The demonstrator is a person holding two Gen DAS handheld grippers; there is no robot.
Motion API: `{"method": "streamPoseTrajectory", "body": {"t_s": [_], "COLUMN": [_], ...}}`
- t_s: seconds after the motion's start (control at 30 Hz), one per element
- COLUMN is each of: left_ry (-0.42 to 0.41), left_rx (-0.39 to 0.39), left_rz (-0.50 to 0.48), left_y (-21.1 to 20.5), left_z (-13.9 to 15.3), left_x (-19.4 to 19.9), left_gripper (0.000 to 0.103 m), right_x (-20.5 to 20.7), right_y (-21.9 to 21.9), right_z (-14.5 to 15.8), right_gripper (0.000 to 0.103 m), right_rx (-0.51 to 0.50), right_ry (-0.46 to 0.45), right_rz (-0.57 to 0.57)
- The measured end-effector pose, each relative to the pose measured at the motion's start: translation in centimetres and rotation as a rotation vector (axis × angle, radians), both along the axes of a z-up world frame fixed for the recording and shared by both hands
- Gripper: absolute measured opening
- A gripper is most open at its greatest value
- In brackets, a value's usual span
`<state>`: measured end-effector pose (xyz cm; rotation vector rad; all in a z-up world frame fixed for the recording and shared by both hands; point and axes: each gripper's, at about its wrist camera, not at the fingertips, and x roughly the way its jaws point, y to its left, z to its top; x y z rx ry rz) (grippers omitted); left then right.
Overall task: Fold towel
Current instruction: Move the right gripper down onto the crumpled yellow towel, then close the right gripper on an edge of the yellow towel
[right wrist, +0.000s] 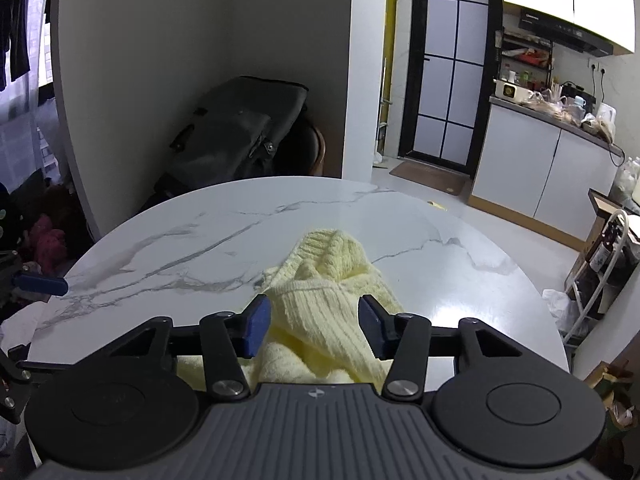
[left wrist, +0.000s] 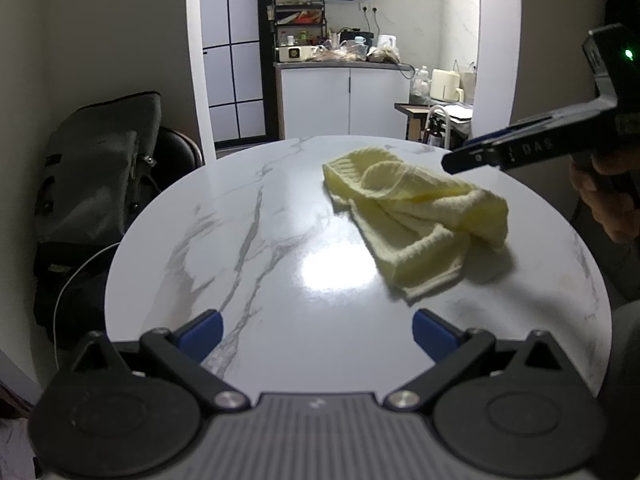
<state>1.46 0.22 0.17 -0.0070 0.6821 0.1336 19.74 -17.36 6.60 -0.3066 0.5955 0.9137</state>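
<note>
A pale yellow knitted towel [left wrist: 416, 212] lies crumpled on the round white marble table [left wrist: 248, 240], right of centre. My left gripper [left wrist: 318, 334] is open and empty over the table's near edge, well short of the towel. My right gripper [right wrist: 315, 326] is open, its blue pads either side of a raised fold of the towel [right wrist: 320, 292], just above it and not closed on it. In the left wrist view the right gripper [left wrist: 460, 160] reaches in from the right above the towel. A tip of the left gripper [right wrist: 40, 284] shows at the left edge of the right wrist view.
A dark grey bag [left wrist: 100, 176] rests on a chair against the wall left of the table. Behind the table are a kitchen counter with white cabinets [left wrist: 344, 100], a glass-paned door [right wrist: 448, 80] and a small trolley [right wrist: 600, 264] at the right.
</note>
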Motion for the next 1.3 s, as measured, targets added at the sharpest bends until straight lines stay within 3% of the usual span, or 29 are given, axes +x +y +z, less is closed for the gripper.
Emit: {"method": "streamPoseTrajectory", "body": {"t_s": [0.87, 1.3], "left_ry": [0.029, 0.048], "left_rx": [0.009, 0.003], "left_rz": [0.003, -0.004], "left_y": [0.4, 0.6], "left_z": [-0.9, -1.4], "left_x": [-0.3, -0.3], "left_gripper": [0.102, 0.102], "right_x": [4.4, 4.1], "right_y": [2.6, 3.7], "right_z": [-2.4, -3.6], "right_gripper": [0.051, 0.051], "right_rx": [-0.091, -0.126], "right_ry": [0.084, 0.094], "right_rz": [0.033, 0.068]}}
